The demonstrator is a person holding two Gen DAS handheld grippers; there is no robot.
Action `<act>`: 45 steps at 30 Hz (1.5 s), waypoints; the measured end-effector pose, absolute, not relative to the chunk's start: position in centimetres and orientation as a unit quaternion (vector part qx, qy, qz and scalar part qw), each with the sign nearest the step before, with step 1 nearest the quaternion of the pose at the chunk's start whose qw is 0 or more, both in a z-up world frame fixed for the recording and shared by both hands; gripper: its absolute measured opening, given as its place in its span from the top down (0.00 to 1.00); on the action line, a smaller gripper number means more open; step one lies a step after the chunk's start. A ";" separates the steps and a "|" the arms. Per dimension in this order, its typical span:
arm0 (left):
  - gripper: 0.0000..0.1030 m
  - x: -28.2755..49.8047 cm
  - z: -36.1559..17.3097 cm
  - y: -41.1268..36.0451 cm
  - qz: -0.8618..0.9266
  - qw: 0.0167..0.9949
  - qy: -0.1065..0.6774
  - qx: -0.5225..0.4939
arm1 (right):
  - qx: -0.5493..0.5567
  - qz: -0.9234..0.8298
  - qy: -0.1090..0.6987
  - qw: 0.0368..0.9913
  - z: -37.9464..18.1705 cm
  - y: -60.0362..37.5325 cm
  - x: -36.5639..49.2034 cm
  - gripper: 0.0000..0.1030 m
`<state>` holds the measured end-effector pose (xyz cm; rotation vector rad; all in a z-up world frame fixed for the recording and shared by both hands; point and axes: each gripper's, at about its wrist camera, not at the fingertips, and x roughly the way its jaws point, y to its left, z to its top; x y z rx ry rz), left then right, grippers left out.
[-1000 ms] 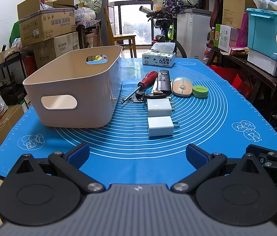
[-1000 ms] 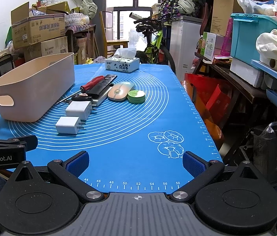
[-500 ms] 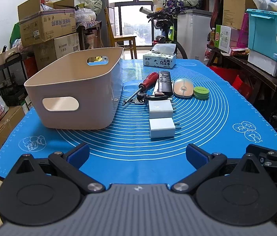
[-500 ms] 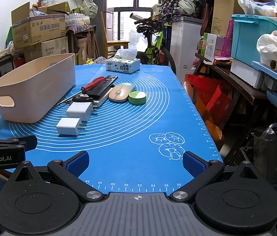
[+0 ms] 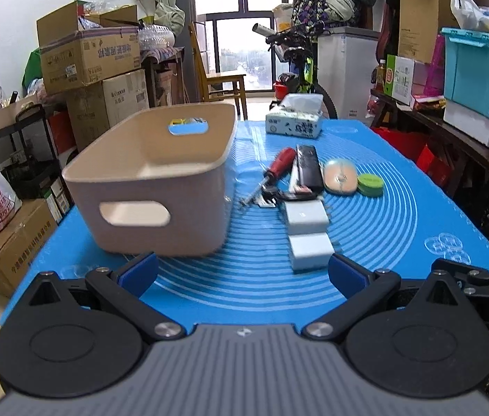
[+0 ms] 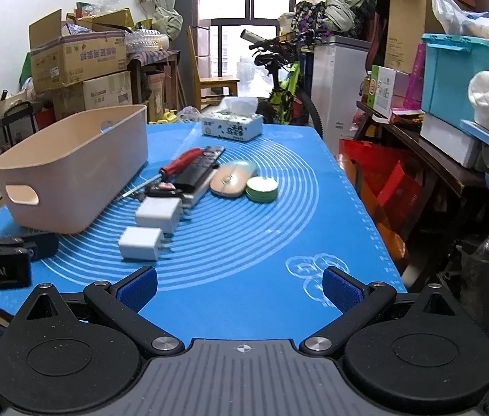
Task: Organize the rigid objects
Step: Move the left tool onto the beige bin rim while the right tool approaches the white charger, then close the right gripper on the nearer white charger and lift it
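Observation:
A beige bin (image 5: pixel 154 187) (image 6: pixel 71 176) stands on the blue mat (image 5: pixel 383 228), left side. Right of it lie two white chargers (image 5: pixel 310 251) (image 6: pixel 140 242), a red-handled screwdriver (image 5: pixel 275 170) (image 6: pixel 182 161), a black remote (image 5: pixel 308 170) (image 6: pixel 199 166), a beige mouse (image 5: pixel 340 180) (image 6: pixel 232 182) and a green round tin (image 5: pixel 370 184) (image 6: pixel 262 189). My left gripper (image 5: pixel 242 274) is open and empty, just short of the nearest charger. My right gripper (image 6: pixel 241 287) is open and empty over the mat's front part, right of the chargers.
A tissue box (image 5: pixel 294 121) (image 6: pixel 232 126) sits at the mat's far end. Cardboard boxes (image 5: pixel 88 55) stack at the left. A shelf with a teal crate (image 6: pixel 459 72) runs along the right. A bicycle (image 6: pixel 286 83) stands behind the table.
Both grippers have moved forward toward the row of objects, so the bin and chargers look nearer. Both stay open. Nothing on the mat has moved.

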<state>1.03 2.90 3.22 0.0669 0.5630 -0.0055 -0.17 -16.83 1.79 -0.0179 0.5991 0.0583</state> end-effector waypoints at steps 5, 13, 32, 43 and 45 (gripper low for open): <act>0.00 2.6 5.1 5.1 0.002 0.962 0.270 0.048 | -0.005 0.033 0.292 0.956 2.7 -15.3 1.3 0.02; 0.00 7.5 8.0 9.9 0.014 0.958 0.272 0.092 | -0.007 0.029 0.299 0.954 4.4 -12.0 5.1 0.02; 0.02 19.4 5.3 20.1 0.013 0.923 0.382 0.048 | 0.010 0.025 0.390 0.920 0.0 -7.2 13.8 0.02; 0.85 21.2 3.3 21.5 0.010 0.898 0.440 0.030 | -0.015 0.023 0.426 0.905 -1.9 -6.0 14.9 0.07; 0.94 21.1 3.4 21.9 0.020 0.898 0.437 0.033 | -0.017 0.022 0.436 0.900 -2.3 -5.9 15.1 0.15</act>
